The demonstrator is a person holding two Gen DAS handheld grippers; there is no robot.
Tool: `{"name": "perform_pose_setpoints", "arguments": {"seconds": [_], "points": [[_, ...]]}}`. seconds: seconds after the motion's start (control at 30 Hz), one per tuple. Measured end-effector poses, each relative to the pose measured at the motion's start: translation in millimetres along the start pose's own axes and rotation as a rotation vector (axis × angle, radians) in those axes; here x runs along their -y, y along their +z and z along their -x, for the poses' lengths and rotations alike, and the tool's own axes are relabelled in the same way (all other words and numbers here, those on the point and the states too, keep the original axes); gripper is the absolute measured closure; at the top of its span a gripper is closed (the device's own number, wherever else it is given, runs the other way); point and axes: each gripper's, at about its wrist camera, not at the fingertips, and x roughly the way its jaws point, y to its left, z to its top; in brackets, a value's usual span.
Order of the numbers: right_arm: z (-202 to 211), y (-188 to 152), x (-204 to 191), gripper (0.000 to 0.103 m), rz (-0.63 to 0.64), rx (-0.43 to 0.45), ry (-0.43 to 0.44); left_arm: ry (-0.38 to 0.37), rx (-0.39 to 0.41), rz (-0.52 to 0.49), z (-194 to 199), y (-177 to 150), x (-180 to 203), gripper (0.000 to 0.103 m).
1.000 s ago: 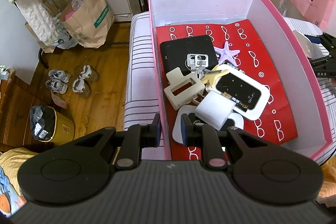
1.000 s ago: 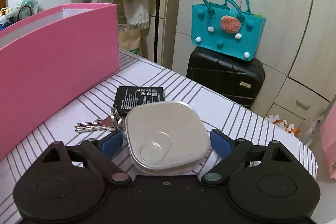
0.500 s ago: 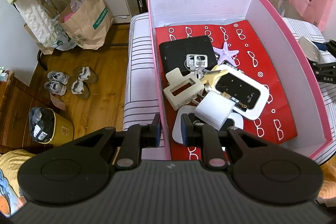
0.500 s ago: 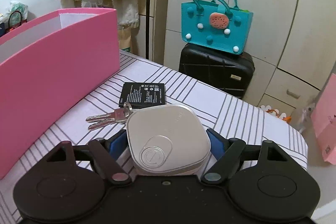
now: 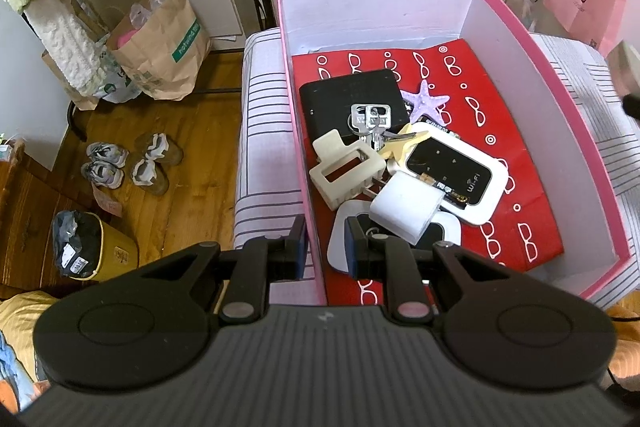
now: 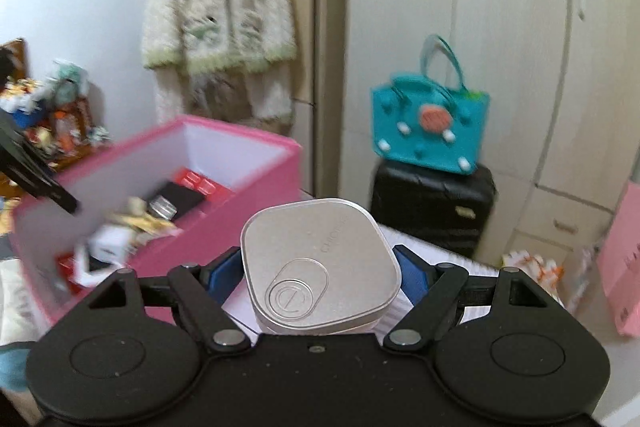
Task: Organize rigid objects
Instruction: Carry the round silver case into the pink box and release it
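Right claw [image 6: 320,277] pinches the silver case [image 6: 318,265] beside the pink box [image 5: 560,131], apparently to drop it in; left claw [image 5: 323,247] clamps the box's wall, likely steadying it.

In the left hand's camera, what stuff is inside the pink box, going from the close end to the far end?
White charger block → cream hair claw clip → silver keys → purple starfish.

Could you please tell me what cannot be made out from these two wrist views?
- Right wrist view: the pink box contents are motion-blurred.
- Left wrist view: the right hand-held gripper and its silver case are a blur, cut off by the right edge.
- Left wrist view: the white device lies mostly under the charger.
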Motion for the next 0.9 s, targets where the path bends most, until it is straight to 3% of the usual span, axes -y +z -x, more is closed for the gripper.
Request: {"name": "perform_pose_setpoints", "arguments": {"seconds": [0.23, 0.47, 0.7, 0.8, 0.9], "points": [[7.5, 40.9, -41.1, 0.019, 0.055, 0.053, 0.130, -0.002, 0.024, -0.010, 1.2, -3.2, -0.6, 0.086], [-38.7, 72.4, -84.2, 0.019, 0.167, -0.033, 0.237, 0.006, 0.038, -0.003, 1.3, -5.1, -6.3, 0.097], [-113.7, 77.8, -111.9, 0.020, 0.312, -0.231, 0.184, 0.004, 0.048, -0.004, 1.0, -5.9, -5.8, 0.097], [-135.1, 73.1, -118.8, 0.020, 0.366, -0.302, 0.128, -0.003, 0.050, 0.000, 1.2, -6.6, -7.3, 0.097], [-144.8, 68.0, -119.7, 0.019, 0.364, -0.362, 0.127, -0.009, 0.053, -0.002, 1.6, -7.5, -8.4, 0.097]]}}
